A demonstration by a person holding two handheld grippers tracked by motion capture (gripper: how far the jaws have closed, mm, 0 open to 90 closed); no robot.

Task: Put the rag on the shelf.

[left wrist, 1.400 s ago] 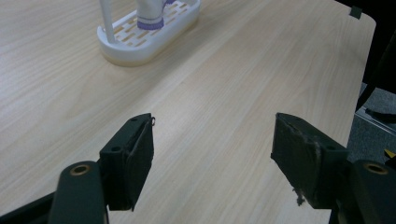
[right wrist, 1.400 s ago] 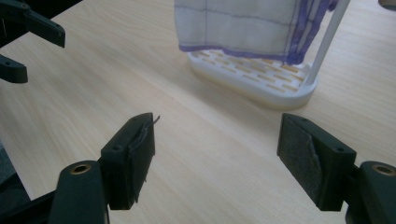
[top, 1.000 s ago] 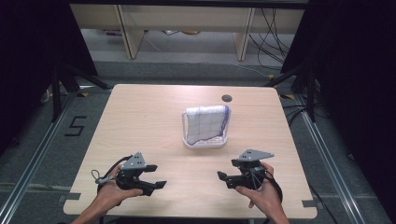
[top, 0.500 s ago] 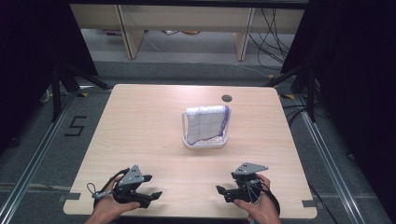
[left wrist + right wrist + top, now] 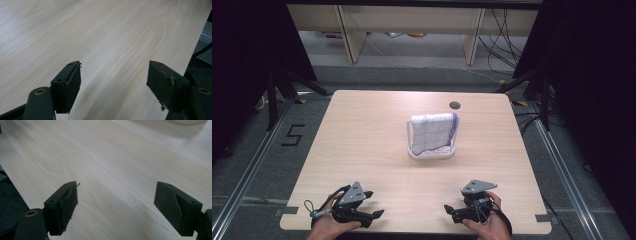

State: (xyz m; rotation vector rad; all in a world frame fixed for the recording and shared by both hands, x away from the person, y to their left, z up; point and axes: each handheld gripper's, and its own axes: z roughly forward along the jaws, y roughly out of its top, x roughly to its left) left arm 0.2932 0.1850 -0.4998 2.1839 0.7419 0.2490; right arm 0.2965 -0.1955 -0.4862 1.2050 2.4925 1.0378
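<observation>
A white rack (image 5: pixel 432 152) stands a little right of the table's middle, with a white cloth with a blue grid (image 5: pixel 432 131) draped over it. My left gripper (image 5: pixel 373 204) rests low near the front left edge, pointing right, open over bare wood (image 5: pixel 113 66). My right gripper (image 5: pixel 451 212) sits near the front edge further right, pointing left. Its jaws have just been opening and stand wide with nothing between them (image 5: pixel 117 185). The rack's pale base (image 5: pixel 190 122) shows at the top of the right gripper view.
The light wooden table (image 5: pixel 362 140) has a round cable hole (image 5: pixel 455 105) near its far edge. Black stand legs (image 5: pixel 287 85) and cables (image 5: pixel 507 35) lie on the floor around it. A "5" mark (image 5: pixel 293 135) is on the floor at the left.
Both hands have drawn back toward the front edge of the table and sunk lower. The rack and cloth have not moved.
</observation>
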